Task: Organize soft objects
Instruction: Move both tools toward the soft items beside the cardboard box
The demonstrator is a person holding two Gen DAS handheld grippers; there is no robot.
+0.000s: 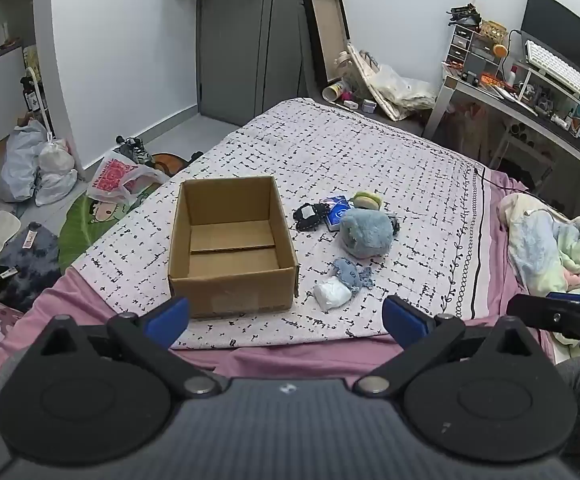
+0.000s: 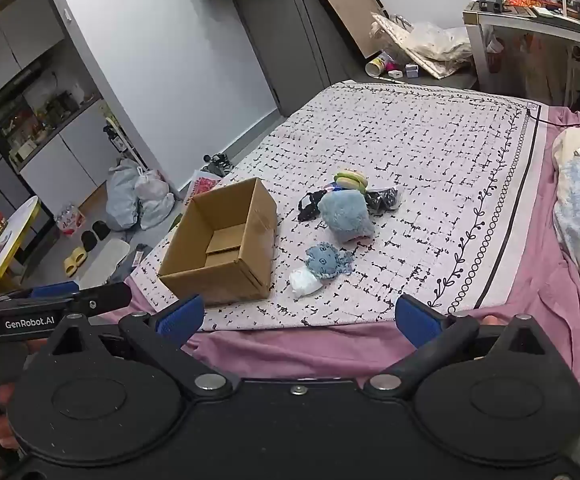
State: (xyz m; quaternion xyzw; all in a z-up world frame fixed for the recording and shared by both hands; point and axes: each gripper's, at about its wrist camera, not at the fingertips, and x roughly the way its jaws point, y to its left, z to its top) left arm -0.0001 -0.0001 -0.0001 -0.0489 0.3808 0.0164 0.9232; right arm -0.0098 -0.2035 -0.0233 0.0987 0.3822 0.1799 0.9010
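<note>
An empty cardboard box point(image 1: 230, 248) point(image 2: 222, 244) stands open on the patterned bedspread. To its right lie several soft things: a fluffy blue plush point(image 1: 365, 232) point(image 2: 345, 216), a small blue octopus toy point(image 1: 349, 274) point(image 2: 325, 262), a white bundle point(image 1: 331, 294) point(image 2: 303, 282), a burger plush point(image 1: 365, 200) point(image 2: 349, 180), a black pouch point(image 1: 309, 216) point(image 2: 309, 206) and a blue packet point(image 1: 335, 208). My left gripper point(image 1: 286, 318) is open and empty at the bed's near edge. My right gripper point(image 2: 297, 320) is open and empty too, beside the left one.
The bedspread point(image 1: 369, 152) covers a pink sheet point(image 1: 290, 360). A crumpled blanket point(image 1: 557, 240) lies at the right. Bags point(image 1: 38, 168), shoes and clothes litter the floor at the left. A cluttered desk point(image 1: 529, 92) stands at the far right.
</note>
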